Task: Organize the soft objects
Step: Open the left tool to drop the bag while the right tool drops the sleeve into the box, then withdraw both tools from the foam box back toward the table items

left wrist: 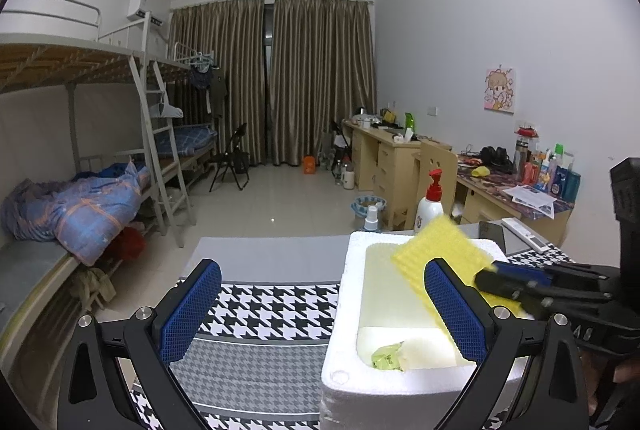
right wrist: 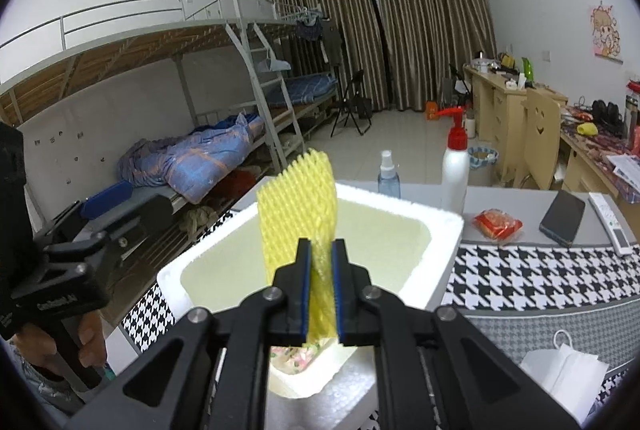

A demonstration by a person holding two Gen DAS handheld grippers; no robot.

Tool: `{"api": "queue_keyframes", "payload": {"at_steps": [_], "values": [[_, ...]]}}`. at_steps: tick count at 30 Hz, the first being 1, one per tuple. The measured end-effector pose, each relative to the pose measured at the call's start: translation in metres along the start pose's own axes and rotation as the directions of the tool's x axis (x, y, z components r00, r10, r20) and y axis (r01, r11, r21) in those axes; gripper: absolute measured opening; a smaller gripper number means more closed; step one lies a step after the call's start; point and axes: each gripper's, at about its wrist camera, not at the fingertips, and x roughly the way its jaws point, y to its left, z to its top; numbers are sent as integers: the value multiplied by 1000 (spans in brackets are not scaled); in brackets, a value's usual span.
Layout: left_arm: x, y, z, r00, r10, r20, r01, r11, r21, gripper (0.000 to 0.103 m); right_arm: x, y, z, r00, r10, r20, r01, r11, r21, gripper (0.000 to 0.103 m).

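Note:
My right gripper point(right wrist: 321, 294) is shut on a yellow foam net sleeve point(right wrist: 298, 205), which stands upright between its blue pads above a white foam box point(right wrist: 440, 230). In the left wrist view the same yellow net point(left wrist: 440, 250) hangs over the box point(left wrist: 344, 310), with the right gripper point(left wrist: 490, 276) reaching in from the right. Inside the box lie a crumpled green bag point(left wrist: 386, 356) and a white foam piece point(left wrist: 428, 348). My left gripper point(left wrist: 324, 310) stands wide open at the box's near left corner, with nothing held between its fingers.
The box sits on a houndstooth cloth point(right wrist: 540, 278). Behind it stand a red-capped pump bottle point(right wrist: 456, 157) and a spray bottle point(right wrist: 389, 173). To the right lie a red packet point(right wrist: 498, 224), a phone point(right wrist: 562, 216), a remote point(right wrist: 610, 222) and a white paper bag point(right wrist: 560, 370).

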Motion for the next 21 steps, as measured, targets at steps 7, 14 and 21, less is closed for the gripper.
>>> {"api": "queue_keyframes", "payload": {"at_steps": [7,14,21], "values": [[-1,0,-1,1000,-4,-1,4,1000,4,102,-2,6,-2,1000,-8,4,8,1000,-8,69],[-1,0,-1,1000,-4,0,4,1000,4,102,-10,8,-2,1000,-24,20,24,1000,-20,77],[-11,-7,1,1000,-5,18,5,1000,12,102,-24,14,-2,997,-53,63,56,997,-48,83]]}}
